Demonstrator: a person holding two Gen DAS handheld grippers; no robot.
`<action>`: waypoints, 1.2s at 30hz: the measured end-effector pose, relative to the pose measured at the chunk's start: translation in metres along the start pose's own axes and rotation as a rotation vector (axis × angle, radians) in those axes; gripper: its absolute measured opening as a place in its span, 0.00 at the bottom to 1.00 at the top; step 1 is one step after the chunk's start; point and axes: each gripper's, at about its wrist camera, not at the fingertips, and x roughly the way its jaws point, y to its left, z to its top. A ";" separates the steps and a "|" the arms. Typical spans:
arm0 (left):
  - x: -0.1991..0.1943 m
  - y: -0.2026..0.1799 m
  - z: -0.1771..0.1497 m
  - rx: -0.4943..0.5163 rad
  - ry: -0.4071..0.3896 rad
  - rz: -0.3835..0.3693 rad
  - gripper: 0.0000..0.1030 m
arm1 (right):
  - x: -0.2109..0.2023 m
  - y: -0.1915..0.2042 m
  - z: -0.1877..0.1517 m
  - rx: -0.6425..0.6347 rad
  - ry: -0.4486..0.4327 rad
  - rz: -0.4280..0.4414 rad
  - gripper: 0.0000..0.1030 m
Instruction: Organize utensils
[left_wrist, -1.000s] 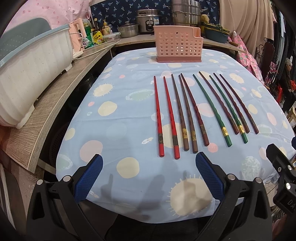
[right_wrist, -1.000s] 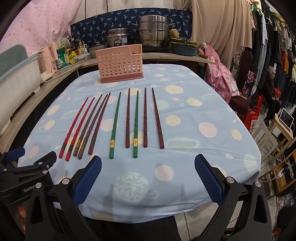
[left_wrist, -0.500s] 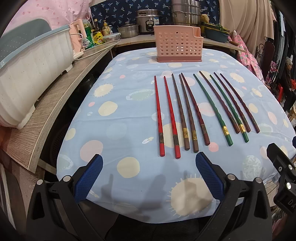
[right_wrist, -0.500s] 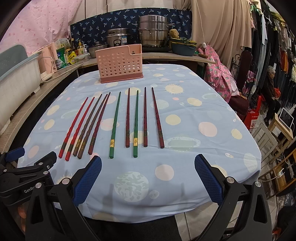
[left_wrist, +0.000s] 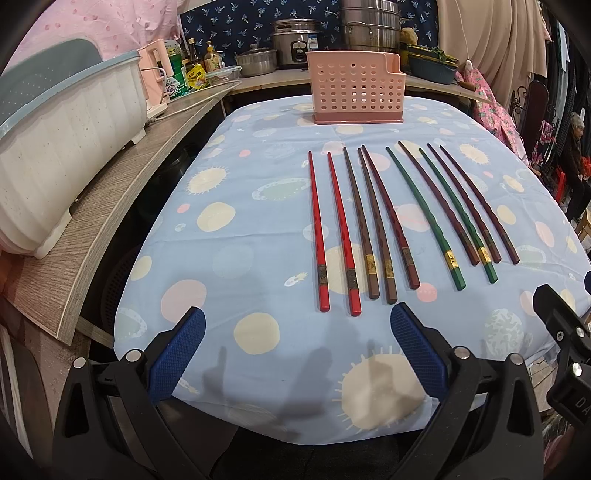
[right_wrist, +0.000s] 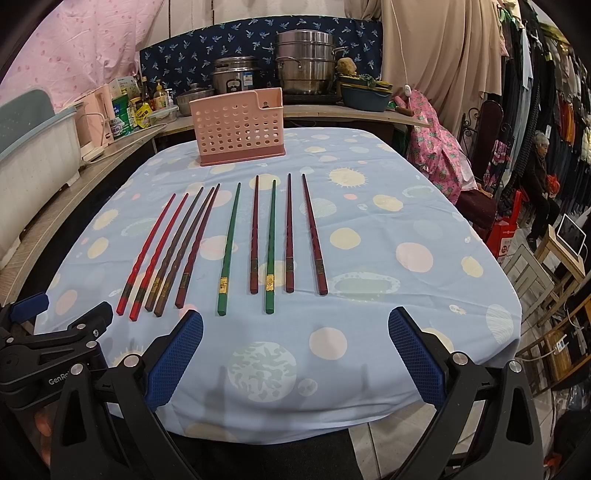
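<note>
The desk (right_wrist: 424, 206) under its spotted blue cloth carries a pink perforated holder (right_wrist: 240, 127) at the far edge and ten chopsticks (right_wrist: 229, 247) in a row nearer, while left tool (left_wrist: 297, 356) and right tool (right_wrist: 295, 354) hover released, empty, at the near edge.

A tabletop under a light blue cloth (right_wrist: 369, 229) printed with pastel dots and suns fills the middle. A curved wooden counter (left_wrist: 110, 192) wraps its left and far sides, carrying a white dish rack (left_wrist: 62, 136), bottles, a rice cooker (right_wrist: 231, 79) and a stacked steel steamer (right_wrist: 306, 66). Behind hang a navy patterned cloth (right_wrist: 192, 62), a pink sheet and a beige curtain (right_wrist: 436, 55). Clothes racks (right_wrist: 554, 103) line the right side, where a person sits.
</note>
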 end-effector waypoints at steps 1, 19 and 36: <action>0.000 -0.001 0.000 0.000 0.000 0.000 0.93 | 0.000 0.000 0.000 0.000 0.000 0.000 0.93; 0.000 0.000 -0.001 0.005 0.002 -0.002 0.93 | 0.000 0.001 -0.001 0.001 0.000 0.001 0.93; 0.002 0.000 -0.001 0.000 0.008 -0.016 0.93 | 0.004 -0.001 -0.004 0.010 0.010 -0.006 0.93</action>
